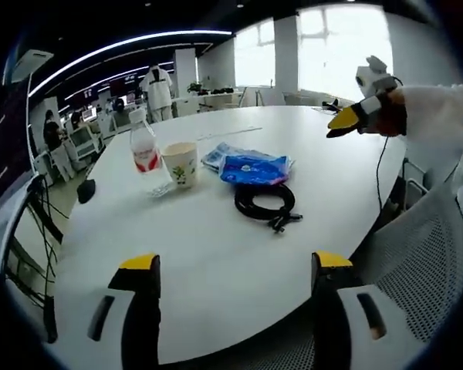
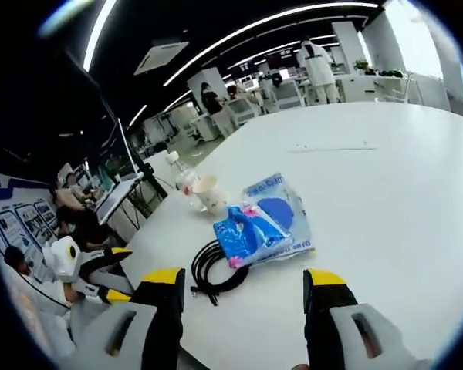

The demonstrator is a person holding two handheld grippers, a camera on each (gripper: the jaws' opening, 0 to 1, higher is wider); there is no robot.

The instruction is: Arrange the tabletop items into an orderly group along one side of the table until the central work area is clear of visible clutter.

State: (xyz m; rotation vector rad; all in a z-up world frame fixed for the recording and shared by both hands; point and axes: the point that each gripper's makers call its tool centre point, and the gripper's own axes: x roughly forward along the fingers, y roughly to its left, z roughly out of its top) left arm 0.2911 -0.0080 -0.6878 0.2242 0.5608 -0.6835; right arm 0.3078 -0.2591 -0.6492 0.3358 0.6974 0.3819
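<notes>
On the white round table [image 1: 216, 254] stand a clear water bottle [image 1: 144, 148] with a red label and a paper cup [image 1: 180, 163] beside it. To their right lie blue plastic packets [image 1: 252, 167] and a coiled black cable [image 1: 265, 202]. My left gripper [image 1: 235, 274] is open at the near table edge, nothing between its yellow-tipped fingers. The right gripper [image 1: 347, 117] hovers at the right of the left gripper view, above the table's edge. In the right gripper view my right gripper [image 2: 245, 285] is open, above the cable [image 2: 214, 275] and blue packets [image 2: 251, 231]; bottle [image 2: 184, 179] and cup [image 2: 211, 193] stand behind.
A white mesh chair [image 1: 417, 277] stands at the table's right side. A thin paper strip [image 2: 332, 146] lies farther along the table. Desks, monitors and several people fill the office behind. The left gripper [image 2: 100, 274] shows at the lower left of the right gripper view.
</notes>
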